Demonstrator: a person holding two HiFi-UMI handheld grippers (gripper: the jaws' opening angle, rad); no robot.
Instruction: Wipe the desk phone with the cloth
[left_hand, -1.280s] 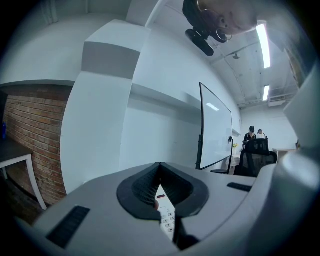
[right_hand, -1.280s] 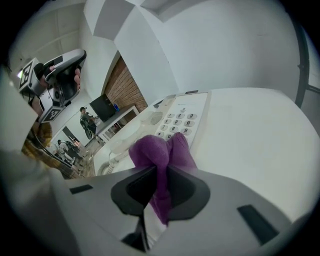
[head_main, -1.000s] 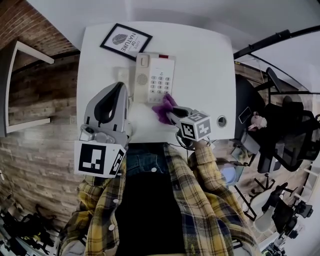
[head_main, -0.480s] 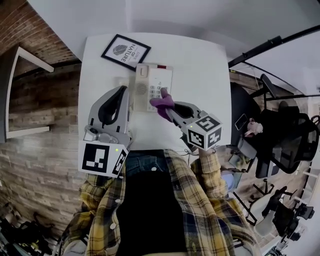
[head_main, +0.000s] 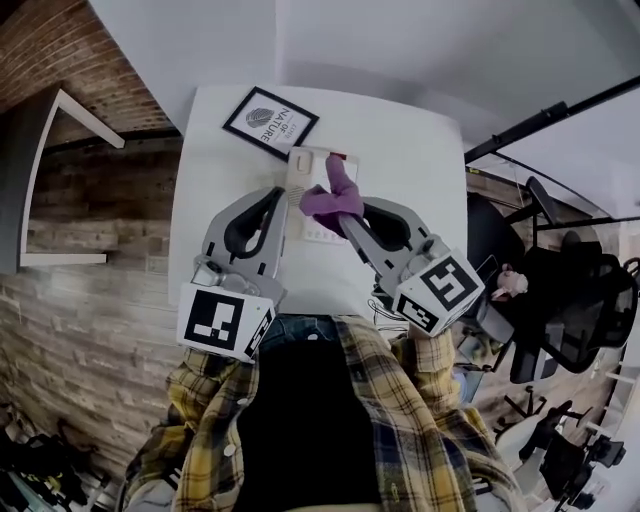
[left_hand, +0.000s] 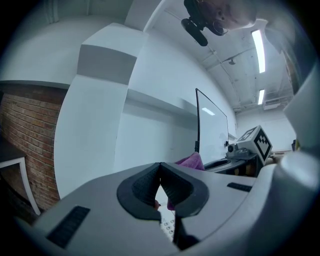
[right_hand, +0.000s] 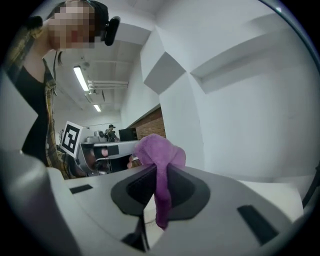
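The white desk phone (head_main: 303, 165) lies on the white table (head_main: 410, 200), mostly covered by the grippers. My right gripper (head_main: 338, 215) is shut on a purple cloth (head_main: 335, 195), which bunches over the phone's upper half. In the right gripper view the cloth (right_hand: 157, 150) hangs pinched between the jaws. My left gripper (head_main: 283, 192) is at the phone's left side, over the handset. In the left gripper view its jaws meet at the tips with nothing seen between them (left_hand: 160, 167). Phone keys (left_hand: 167, 227) and the cloth (left_hand: 191, 161) show beyond them.
A black-framed picture (head_main: 270, 122) lies on the table just beyond the phone. A brick wall and a white shelf frame (head_main: 60, 180) are to the left. Office chairs (head_main: 560, 300) and a black pole (head_main: 540, 115) stand to the right.
The right gripper has carried the cloth from the phone's near right corner up over the keypad to its upper half. The left gripper has come in closer to the phone's left side.
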